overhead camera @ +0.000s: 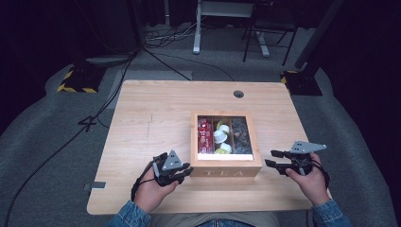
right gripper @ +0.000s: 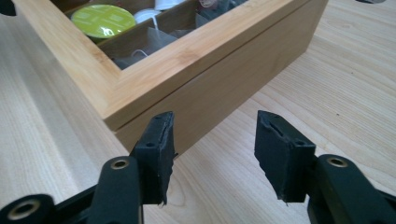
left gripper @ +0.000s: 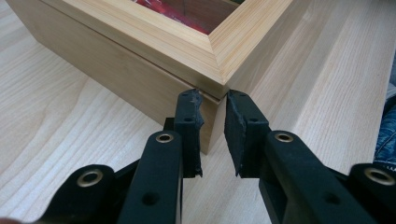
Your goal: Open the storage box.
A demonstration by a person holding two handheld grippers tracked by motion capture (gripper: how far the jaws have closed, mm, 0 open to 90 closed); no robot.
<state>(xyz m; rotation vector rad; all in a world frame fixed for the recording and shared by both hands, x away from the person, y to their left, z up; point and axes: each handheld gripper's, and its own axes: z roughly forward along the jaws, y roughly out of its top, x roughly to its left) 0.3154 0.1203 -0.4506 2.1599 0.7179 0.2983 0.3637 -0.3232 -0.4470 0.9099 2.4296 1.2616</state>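
Note:
A wooden tea box point(overhead camera: 226, 166) with a glass-panelled lid and "TEA" on its front stands right of the table's middle. Through the lid I see red packets point(overhead camera: 204, 135), white capsules point(overhead camera: 220, 136) and dark tea bags point(overhead camera: 241, 135). My left gripper point(overhead camera: 187, 171) is at the box's front left corner. In the left gripper view its jaws point(left gripper: 214, 100) are pinched narrowly on that corner of the box point(left gripper: 140, 42), just under the lid seam. My right gripper point(overhead camera: 270, 158) hovers off the front right corner, open. Its jaws point(right gripper: 212, 116) stand wide before the box point(right gripper: 210, 70), touching nothing; a green capsule point(right gripper: 102, 21) shows inside.
The light wooden table point(overhead camera: 151, 123) has a round cable hole point(overhead camera: 239, 93) at the back. Bare tabletop lies left of the box. Black cables point(overhead camera: 71, 137) run over the grey floor at left, and desk and chair legs point(overhead camera: 196, 33) stand behind the table.

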